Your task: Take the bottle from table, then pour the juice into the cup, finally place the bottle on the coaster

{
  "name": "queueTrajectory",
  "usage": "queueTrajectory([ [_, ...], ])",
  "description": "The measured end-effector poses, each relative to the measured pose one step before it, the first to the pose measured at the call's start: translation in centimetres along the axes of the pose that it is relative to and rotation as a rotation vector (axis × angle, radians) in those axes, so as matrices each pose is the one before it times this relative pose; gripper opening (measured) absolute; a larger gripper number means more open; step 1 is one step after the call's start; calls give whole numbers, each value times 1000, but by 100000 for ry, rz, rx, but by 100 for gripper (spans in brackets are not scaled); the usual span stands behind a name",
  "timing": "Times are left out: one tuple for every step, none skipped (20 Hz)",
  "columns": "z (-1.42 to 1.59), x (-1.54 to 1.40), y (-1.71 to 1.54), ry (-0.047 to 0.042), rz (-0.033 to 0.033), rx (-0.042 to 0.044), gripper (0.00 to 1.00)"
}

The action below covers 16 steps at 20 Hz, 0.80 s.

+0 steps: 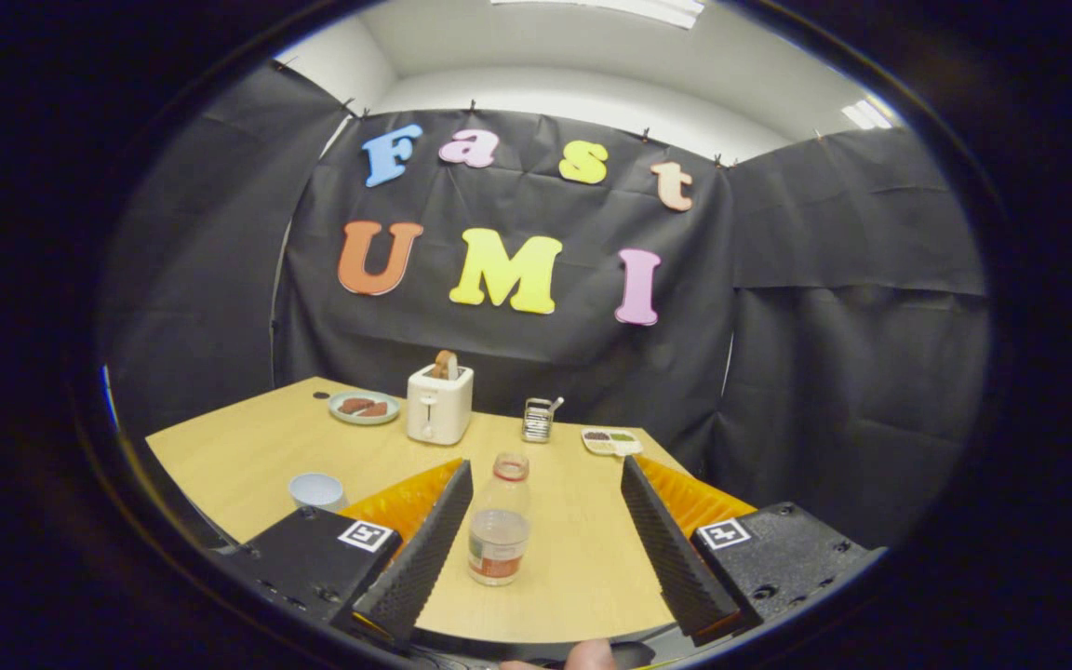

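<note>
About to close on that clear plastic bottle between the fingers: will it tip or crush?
The clear plastic bottle with the red cap looks tall and narrow, so a high push may tip it. It seems only partly filled, likely light. Thin walls may flex; close the open tool gently.

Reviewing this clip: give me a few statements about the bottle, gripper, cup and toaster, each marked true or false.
1. The bottle stands upright between the fingers of the gripper. True.
2. The gripper is shut on the bottle. False: its fingers are wide apart, not touching it.
3. The cup stands on the table beside one finger. True.
4. The toaster is empty. False: a slice sticks out of its top.
5. The bottle lies tipped over. False: it is upright.
</note>
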<state>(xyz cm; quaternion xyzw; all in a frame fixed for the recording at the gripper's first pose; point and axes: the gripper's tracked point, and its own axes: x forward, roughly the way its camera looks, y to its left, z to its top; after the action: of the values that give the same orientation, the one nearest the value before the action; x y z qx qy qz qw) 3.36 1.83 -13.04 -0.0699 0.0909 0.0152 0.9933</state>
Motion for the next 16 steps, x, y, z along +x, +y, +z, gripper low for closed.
queueTrajectory([
  [-771, 260, 471, 1198, 1165, 809, 100],
  [-1092, 378, 286, 1359, 977, 743, 100],
  [-979, 420, 257, 1798, 488, 686, 100],
  [-916, 558, 119, 1402, 232, 615, 100],
  [-1045, 568, 266, 2017, 428, 1, 100],
  [-964, 567, 234, 2029, 553, 125, 100],
  [-931, 580, 349, 2242, 992, 378, 100],
  [-865, 660, 301, 2095, 841, 649, 100],
  [-805, 651, 273, 1957, 1037, 866, 100],
  [-874, 627, 315, 2148, 934, 460, 100],
  [-713, 619, 172, 1857, 535, 268, 100],
  [-612, 605, 88, 1582, 361, 463, 100],
  [-460, 604, 57, 1383, 204, 638, 100],
  [-444, 644, 6, 1084, 87, 1037, 100],
  [-179, 541, 16, 923, 191, 1501, 100],
  [-33, 543, 38, -52, 237, 1866, 100],
])
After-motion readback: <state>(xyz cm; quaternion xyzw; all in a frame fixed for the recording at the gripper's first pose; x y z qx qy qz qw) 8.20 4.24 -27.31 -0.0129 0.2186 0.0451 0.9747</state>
